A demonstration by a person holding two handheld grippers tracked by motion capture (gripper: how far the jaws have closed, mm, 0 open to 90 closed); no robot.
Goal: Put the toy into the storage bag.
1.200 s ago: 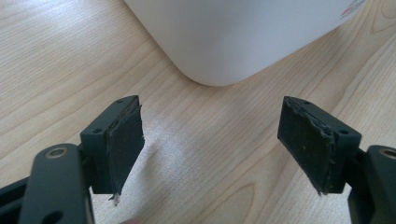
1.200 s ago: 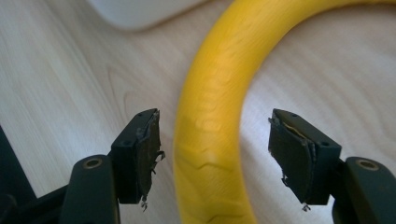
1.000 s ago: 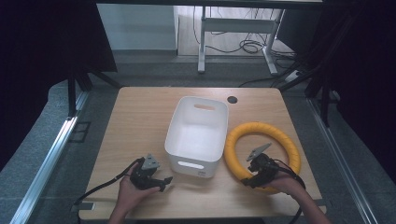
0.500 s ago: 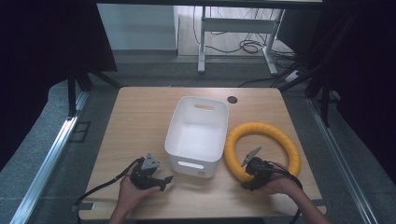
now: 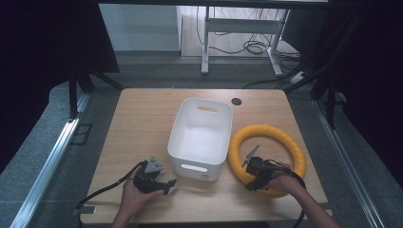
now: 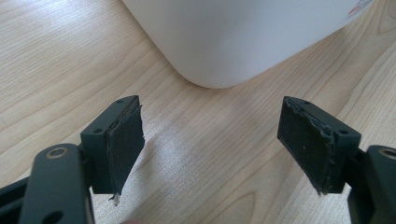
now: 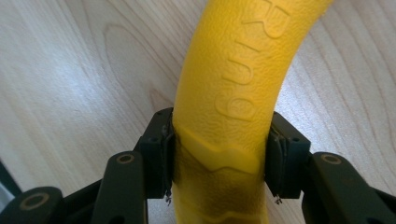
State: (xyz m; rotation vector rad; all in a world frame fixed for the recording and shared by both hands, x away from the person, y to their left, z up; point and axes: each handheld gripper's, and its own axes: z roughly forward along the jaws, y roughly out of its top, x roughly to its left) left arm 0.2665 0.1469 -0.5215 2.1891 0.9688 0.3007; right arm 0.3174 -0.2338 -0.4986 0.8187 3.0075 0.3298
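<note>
The right gripper (image 7: 219,158) jaws, having just been closing, are pinching the yellow ring (image 7: 233,88), embossed "Ring", lying near the surface's (image 5: 142,123) right edge. The left gripper (image 6: 210,149) jaws are standing spread beside the white bin (image 5: 202,135).

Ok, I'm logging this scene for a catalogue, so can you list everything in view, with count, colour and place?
ring: one, yellow, lying flat on the table right of the bin, with raised lettering along its tube.
bin: one, white, with handle slots, standing at the table's middle.
table: one, light wood, with a dark round hole near its far edge.
desk frame: one, pale metal, on the floor beyond the table, cables beneath it.
left gripper: one, black, jaws open over bare wood near the bin's corner, held at the table's near left.
right gripper: one, black, its jaws have just been closing and now clamp the ring's near side.
</note>
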